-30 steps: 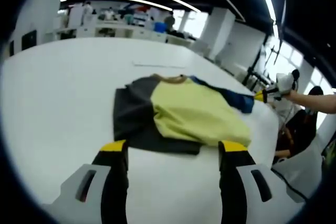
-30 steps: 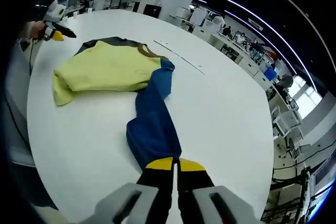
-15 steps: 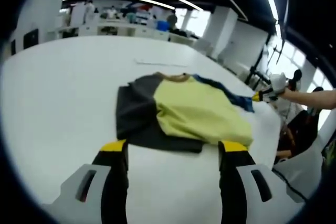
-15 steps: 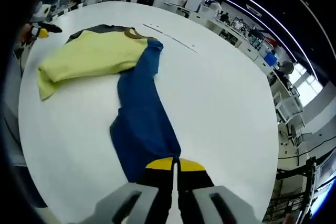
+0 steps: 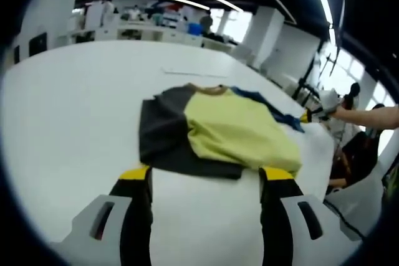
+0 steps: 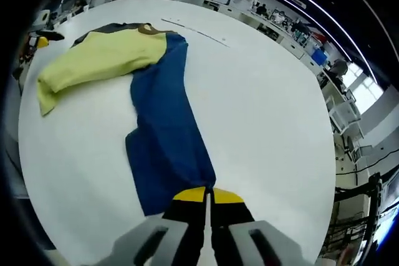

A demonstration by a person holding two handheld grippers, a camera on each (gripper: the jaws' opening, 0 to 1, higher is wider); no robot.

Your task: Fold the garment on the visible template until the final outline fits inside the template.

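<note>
Right gripper view has my right gripper [image 6: 207,195] clamped on the blue sleeve [image 6: 165,135] of the garment [image 6: 100,60], stretched toward 11 o'clock across the white tabletop [image 6: 262,98], while my left gripper [image 5: 206,175] holds its jaws apart, the garment lying just beyond them

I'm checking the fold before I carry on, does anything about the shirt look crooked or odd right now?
Yes. The blue sleeve is pulled far out from the yellow body, stretched to the shut right claw. The dark sleeve lies spread on the other side, before the open left claw. So the garment sprawls unevenly across the white table.
</note>
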